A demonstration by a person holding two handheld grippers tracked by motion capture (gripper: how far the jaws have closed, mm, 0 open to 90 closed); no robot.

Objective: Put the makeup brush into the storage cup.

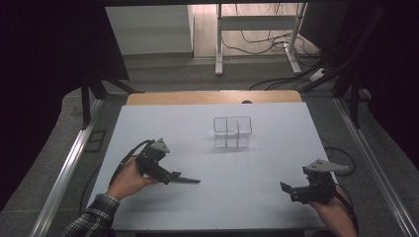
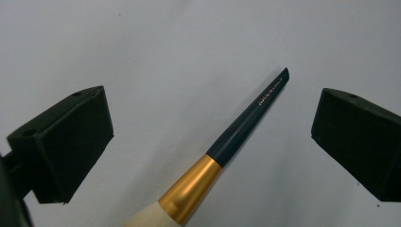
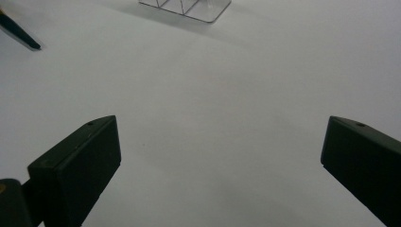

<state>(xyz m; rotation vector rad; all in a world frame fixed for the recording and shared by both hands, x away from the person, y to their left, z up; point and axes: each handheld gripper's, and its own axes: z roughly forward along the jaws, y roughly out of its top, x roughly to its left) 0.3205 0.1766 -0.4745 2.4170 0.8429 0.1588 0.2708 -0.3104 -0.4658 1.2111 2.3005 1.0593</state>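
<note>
Left gripper view: makeup brush (image 2: 236, 137), dark handle, gold ferrule, pale bristles; flat on white table (image 2: 165, 42) between wide-open jaws of left gripper (image 2: 208, 142), ungripped. Likely light, stiff, slick; best grasped mid-handle. Right gripper (image 3: 220, 165): wide open, empty.

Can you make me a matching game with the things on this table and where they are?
Things:
1. makeup brush
2. clear organizer
3. right tool
4. left tool

Places or states:
A. empty, near the table's right front corner
B. lying between open jaws, dark handle pointing away
C. standing at the table's middle, farther back
D. open around a brush, at the table's left

Pairs: 1-B, 2-C, 3-A, 4-D
</note>
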